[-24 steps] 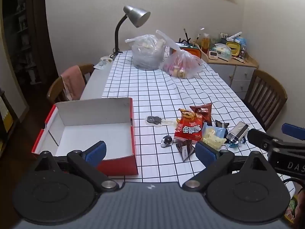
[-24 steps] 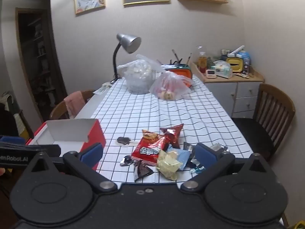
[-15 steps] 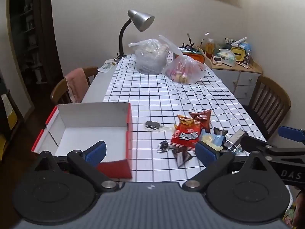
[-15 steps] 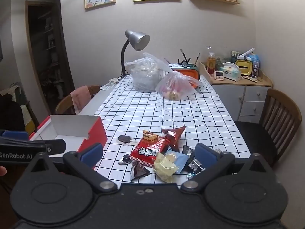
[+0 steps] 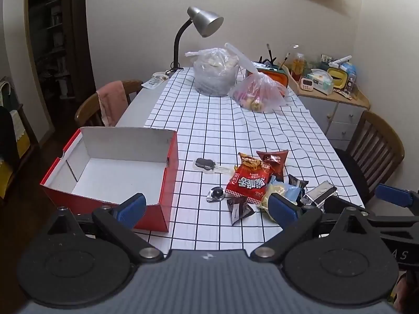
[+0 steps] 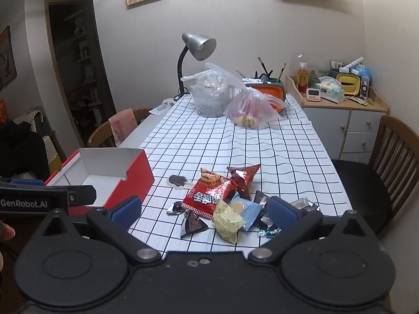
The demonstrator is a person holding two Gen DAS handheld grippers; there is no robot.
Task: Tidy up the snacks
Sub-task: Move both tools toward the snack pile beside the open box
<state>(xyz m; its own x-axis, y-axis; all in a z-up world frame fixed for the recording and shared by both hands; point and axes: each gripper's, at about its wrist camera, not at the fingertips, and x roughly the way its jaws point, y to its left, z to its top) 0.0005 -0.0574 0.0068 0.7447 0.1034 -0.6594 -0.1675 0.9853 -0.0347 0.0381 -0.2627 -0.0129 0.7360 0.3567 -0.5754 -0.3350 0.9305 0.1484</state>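
A pile of snack packets lies near the table's front edge, topped by a red bag with white lettering [image 5: 248, 181] [image 6: 207, 195]; a dark red bag [image 5: 273, 161], a yellow packet [image 6: 228, 221], a silver wrapper [image 5: 320, 194] and a small dark triangular packet [image 5: 238, 208] sit around it. A red cardboard box [image 5: 167, 198] [image 6: 136, 180] with a white, empty inside stands to the left. My left gripper [image 5: 207, 208] hovers open above the table's front edge between box and pile. My right gripper [image 6: 204, 213] hangs open over the pile, holding nothing.
Two filled plastic bags [image 5: 258, 93] and a grey desk lamp [image 5: 205, 22] stand at the table's far end. Wooden chairs flank it, the left one [image 5: 104, 104] draped with a pink cloth, another on the right [image 5: 371, 151]. A cluttered sideboard [image 6: 343, 110] fills the back right corner.
Both views have drawn back and tilted up a little, showing more wall. Box and snacks lie where they were. Both grippers stay open.
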